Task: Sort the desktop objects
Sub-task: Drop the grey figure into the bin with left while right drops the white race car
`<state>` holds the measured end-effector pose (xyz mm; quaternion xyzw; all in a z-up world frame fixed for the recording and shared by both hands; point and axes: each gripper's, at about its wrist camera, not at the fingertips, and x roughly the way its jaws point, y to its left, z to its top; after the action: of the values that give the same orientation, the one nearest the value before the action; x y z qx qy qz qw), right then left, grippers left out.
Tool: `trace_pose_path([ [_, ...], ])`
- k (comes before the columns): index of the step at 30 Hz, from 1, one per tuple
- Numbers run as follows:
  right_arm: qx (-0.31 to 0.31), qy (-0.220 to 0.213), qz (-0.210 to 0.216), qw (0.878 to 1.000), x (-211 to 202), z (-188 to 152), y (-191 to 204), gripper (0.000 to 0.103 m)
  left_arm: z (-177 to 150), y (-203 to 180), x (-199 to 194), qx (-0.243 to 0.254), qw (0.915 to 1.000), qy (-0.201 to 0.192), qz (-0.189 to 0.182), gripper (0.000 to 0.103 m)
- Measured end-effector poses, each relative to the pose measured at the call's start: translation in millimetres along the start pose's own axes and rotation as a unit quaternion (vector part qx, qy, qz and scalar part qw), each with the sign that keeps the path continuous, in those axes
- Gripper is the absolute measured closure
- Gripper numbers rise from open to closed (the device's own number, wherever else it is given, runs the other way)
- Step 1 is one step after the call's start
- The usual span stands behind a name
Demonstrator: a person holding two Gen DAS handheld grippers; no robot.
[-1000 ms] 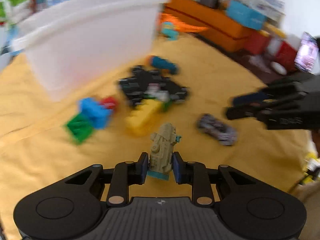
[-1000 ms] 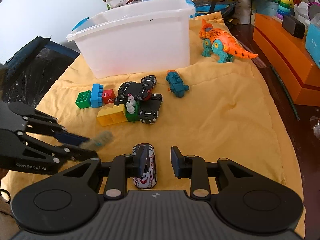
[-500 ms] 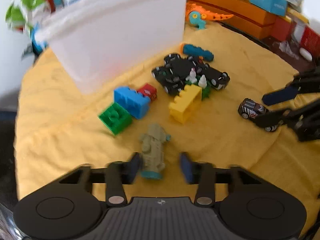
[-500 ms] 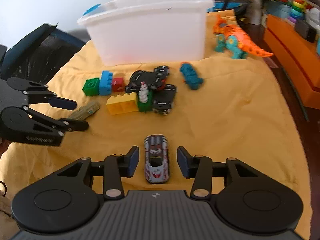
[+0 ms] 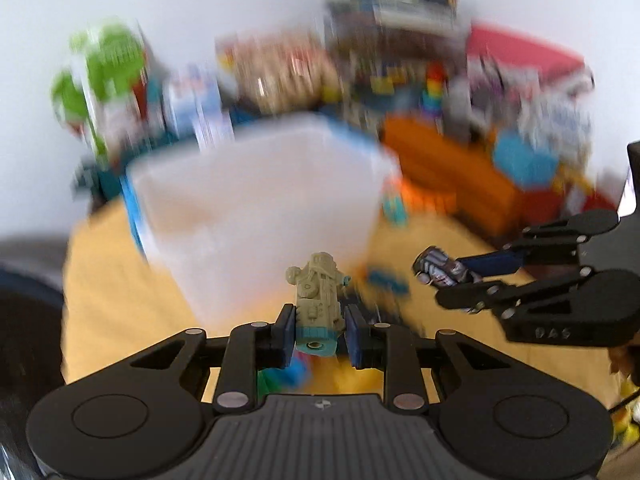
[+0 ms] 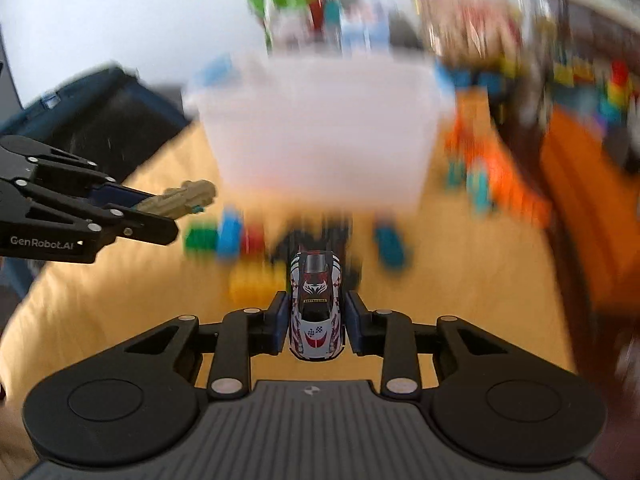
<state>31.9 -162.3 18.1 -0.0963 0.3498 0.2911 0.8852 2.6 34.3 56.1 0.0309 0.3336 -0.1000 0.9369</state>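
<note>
Left gripper [image 5: 318,334]: closed on an olive-green plastic toy vehicle with a teal base [image 5: 319,304]. Both blue pads press its flanks; the toy points away from the camera, toward 12 o'clock, and is raised clear of the yellow cloth-covered worktop [image 5: 120,280]. In the right wrist view the same gripper [image 6: 168,216] enters from 9 o'clock with the olive toy [image 6: 180,200] projecting from its fingertips.

Right gripper [image 6: 316,326]: closed on a white die-cast toy racing car with red and black markings [image 6: 317,304]. The car sits lengthwise between the pads, nose toward 12 o'clock, lifted off the cloth. In the left wrist view this gripper [image 5: 444,280] reaches in from 3 o'clock, the car [image 5: 440,272] held at its tip.

A white translucent plastic storage bin [image 6: 320,132] stands on the worktop at 12 o'clock of both grippers, heavily blurred. The left-held toy appears in front of its near wall [image 5: 260,216]; whether it is above the rim cannot be told.

On the cloth between the right gripper and the bin, blurred: a green building block [image 6: 200,236], a blue building block [image 6: 230,232], a red building block [image 6: 253,236], a yellow building block [image 6: 256,284], a teal toy [image 6: 390,246]. An orange toy dinosaur [image 6: 500,184] lies at 2 o'clock, beside the bin.
</note>
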Motion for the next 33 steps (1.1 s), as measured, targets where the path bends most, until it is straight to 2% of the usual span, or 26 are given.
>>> trace_pose_path([
  [4,-0.016,-0.067,-0.007,0.998,-1,60,-5,0.070,55,17,4,-0.007,0.9978,-0.057,0.033,0.074],
  [7,-0.017,-0.092,-0.011,0.996,14,96,-9,0.070,79,29,18,-0.010,0.9955,-0.080,0.049,0.074],
  [10,-0.006,-0.097,-0.006,0.995,37,122,-15,0.070,93,44,45,-0.027,0.9954,-0.069,0.061,0.074],
  [13,-0.003,-0.089,-0.013,0.996,65,139,-20,0.070,94,57,78,-0.030,0.9948,-0.040,0.089,0.074],
  [17,0.010,-0.066,-0.019,0.998,100,140,-30,0.070,83,72,116,-0.041,0.9936,0.007,0.105,0.074],
  [24,0.010,-0.033,-0.022,0.999,128,127,-30,0.069,65,80,130,-0.062,0.9930,0.041,0.092,0.073],
  [26,0.009,-0.032,-0.026,0.999,126,125,-29,0.066,63,77,123,-0.060,0.9930,0.034,0.096,0.061],
  [27,0.009,-0.036,-0.028,0.999,124,125,-29,0.059,63,75,117,-0.058,0.9932,0.027,0.098,0.054],
  [30,0.014,-0.048,-0.031,0.998,115,125,-29,0.057,64,68,95,-0.055,0.9942,0.003,0.092,0.052],
  [32,0.021,-0.061,-0.033,0.997,105,123,-28,0.056,61,61,76,-0.059,0.9947,-0.014,0.083,0.045],
  [33,0.023,-0.070,-0.033,0.997,98,122,-28,0.051,57,57,66,-0.060,0.9948,-0.022,0.080,0.035],
])
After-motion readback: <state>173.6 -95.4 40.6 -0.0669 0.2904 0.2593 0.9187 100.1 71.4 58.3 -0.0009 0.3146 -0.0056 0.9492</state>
